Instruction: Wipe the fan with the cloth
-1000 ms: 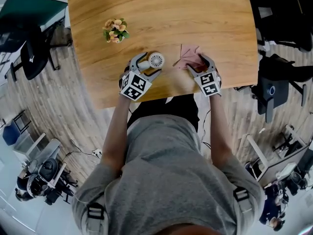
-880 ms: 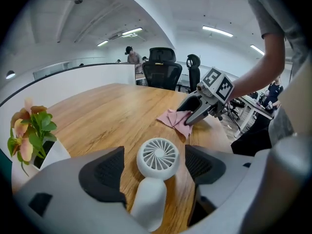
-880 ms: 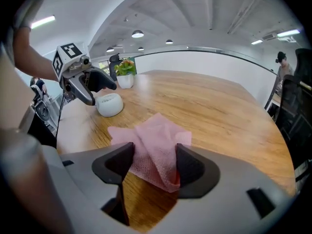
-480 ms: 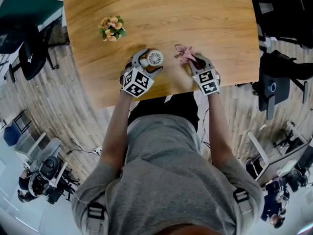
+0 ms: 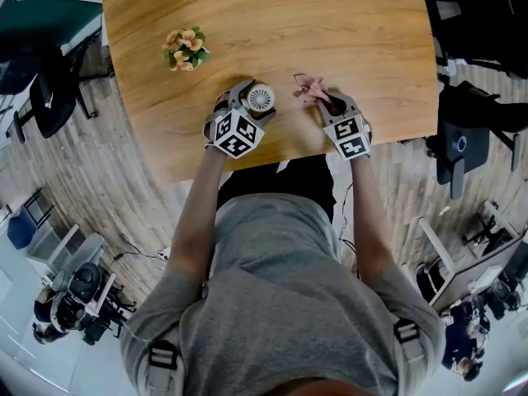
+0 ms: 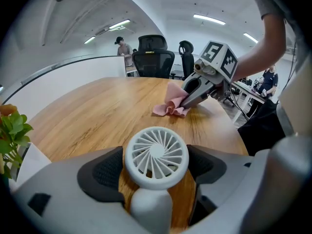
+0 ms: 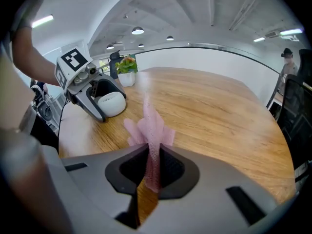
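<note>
Having just closed, right gripper pinches cloth; left gripper, in its own view, gapes round fan.

The fan is white, the cloth pink, the table warm brown wood grain.
</note>
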`<state>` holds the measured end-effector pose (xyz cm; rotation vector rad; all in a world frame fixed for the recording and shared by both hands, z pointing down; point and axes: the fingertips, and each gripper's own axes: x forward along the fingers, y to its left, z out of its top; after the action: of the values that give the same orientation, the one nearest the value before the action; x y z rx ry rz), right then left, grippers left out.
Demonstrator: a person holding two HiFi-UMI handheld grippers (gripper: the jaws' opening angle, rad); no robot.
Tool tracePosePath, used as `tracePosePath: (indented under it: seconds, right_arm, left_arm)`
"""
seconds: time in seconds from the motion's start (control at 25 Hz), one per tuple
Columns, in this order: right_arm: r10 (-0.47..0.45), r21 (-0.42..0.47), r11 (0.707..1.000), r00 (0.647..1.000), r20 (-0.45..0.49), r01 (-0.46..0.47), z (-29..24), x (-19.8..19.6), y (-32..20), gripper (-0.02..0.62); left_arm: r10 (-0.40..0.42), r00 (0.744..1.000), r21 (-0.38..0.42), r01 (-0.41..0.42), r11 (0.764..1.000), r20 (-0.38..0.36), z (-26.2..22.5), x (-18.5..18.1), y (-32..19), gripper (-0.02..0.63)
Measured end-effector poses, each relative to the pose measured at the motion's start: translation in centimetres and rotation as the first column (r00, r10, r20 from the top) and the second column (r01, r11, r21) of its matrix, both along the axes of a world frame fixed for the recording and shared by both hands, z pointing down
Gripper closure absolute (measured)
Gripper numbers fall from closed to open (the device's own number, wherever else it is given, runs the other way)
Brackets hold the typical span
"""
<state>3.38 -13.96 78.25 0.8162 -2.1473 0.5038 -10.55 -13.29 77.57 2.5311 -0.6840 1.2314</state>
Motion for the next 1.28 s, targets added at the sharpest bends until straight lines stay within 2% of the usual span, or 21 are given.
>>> tracePosePath:
  seconds: [0.44,0.96,1.16,1.28]
  right_arm:
    - [0.005,0.009,1.0,1.0,0.023,-0.006,-0.2,0.0,0.1,0.548]
    - [0.049,-0.012,0.999,0.997,0.058,-0.048,0.0,0.0,0.1,0.551]
    - [0.028,-0.025,0.999,0.999,0.035,-0.027,-0.1,0.2,0.5,0.552]
    - [0.045,-0.034,0.999,0.997,0.064,-0.042,-1.2,-0.3,0.7,0.552]
  left_arm:
    - [0.047,0.999,-0.017,-0.047,0.999,0.005,0.2,0.6,0.5,0.216]
    - [0.044,0.999,-0.03,-0.045,0.999,-0.005,0.4,0.6,0.5,0.219]
    - [0.05,0.999,-0.035,-0.05,0.998,-0.005,0.4,0.9,0.7,0.219]
    - [0.043,0.999,-0.035,-0.043,0.998,-0.012,-0.3,0.6,1.0,0.219]
